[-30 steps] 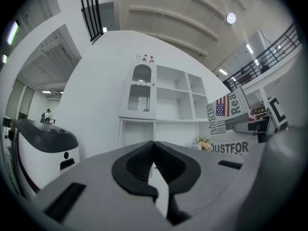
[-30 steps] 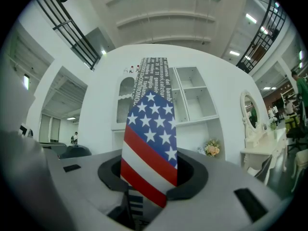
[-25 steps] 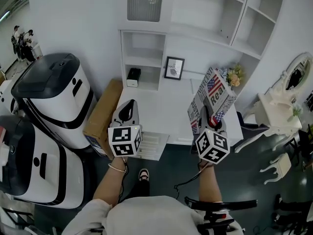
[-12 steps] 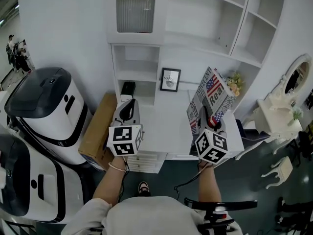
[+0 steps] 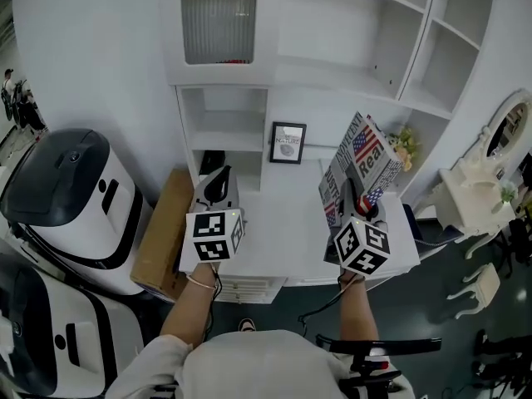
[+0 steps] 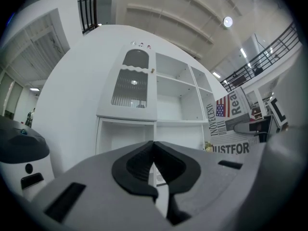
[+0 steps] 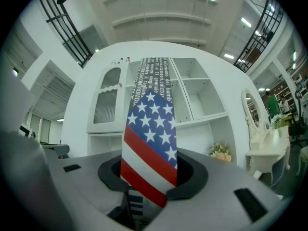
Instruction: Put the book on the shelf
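The right tongs [image 5: 351,194] clamp the flag-covered book [image 5: 362,158] upright above the white table [image 5: 278,231], short of the shelf [image 5: 349,32]. The left tongs [image 5: 219,181] are closed and empty. Best to keep the book vertical and aim for an open compartment.

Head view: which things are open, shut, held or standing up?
right gripper: shut on the book.
book: held upright.
left gripper: shut, nothing in it.
picture frame: standing upright on the desk.
cabinet door: shut.
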`<state>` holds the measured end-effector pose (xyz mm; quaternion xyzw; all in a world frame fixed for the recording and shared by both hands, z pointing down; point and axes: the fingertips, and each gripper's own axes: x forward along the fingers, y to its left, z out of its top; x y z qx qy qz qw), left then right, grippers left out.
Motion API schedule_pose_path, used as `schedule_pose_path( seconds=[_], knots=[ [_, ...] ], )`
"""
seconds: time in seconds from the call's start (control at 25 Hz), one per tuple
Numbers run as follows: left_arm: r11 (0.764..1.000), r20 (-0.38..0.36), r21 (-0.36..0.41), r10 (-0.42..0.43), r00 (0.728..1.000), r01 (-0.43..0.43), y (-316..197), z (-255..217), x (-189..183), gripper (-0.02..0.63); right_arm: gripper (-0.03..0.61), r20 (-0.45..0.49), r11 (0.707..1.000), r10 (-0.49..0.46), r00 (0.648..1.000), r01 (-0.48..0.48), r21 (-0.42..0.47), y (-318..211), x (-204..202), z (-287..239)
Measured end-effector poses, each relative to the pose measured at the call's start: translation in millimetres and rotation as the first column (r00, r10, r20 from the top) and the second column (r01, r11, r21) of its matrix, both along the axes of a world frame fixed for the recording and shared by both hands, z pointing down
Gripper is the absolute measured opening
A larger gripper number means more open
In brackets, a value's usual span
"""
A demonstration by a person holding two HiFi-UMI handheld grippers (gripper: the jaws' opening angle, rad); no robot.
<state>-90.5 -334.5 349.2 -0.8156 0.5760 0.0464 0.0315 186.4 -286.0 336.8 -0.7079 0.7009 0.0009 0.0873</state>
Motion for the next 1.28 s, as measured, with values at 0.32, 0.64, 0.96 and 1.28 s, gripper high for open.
schedule_pose_path(
  seconds=[0.32,0.64,0.96,1.28],
  knots=[
    [0.999,-0.015,0.024,0.039,0.999,-0.038,-58,-6,4,0.008,0.172,-0.021,0.999,0.033,0.999,-0.033,0.026,-47,-1,-12],
    [0.998,-0.022,0.006,0.068,0.997,-0.068,-99,6,5,0.008,0.172,-0.019,0.998,0.067,0.998,-0.067,0.007,-76,-1,0],
    [0.997,-0.011,-0.009,0.073,0.997,-0.074,-114,13,14,0.008,0.172,-0.022,0.997,0.07,0.997,-0.071,-0.017,-89,5,6],
    [0.998,-0.005,-0.004,0.068,0.998,-0.069,-123,5,19,0.008,0.172,-0.039,0.999,0.052,0.998,-0.053,-0.012,-100,4,-5]
  ],
)
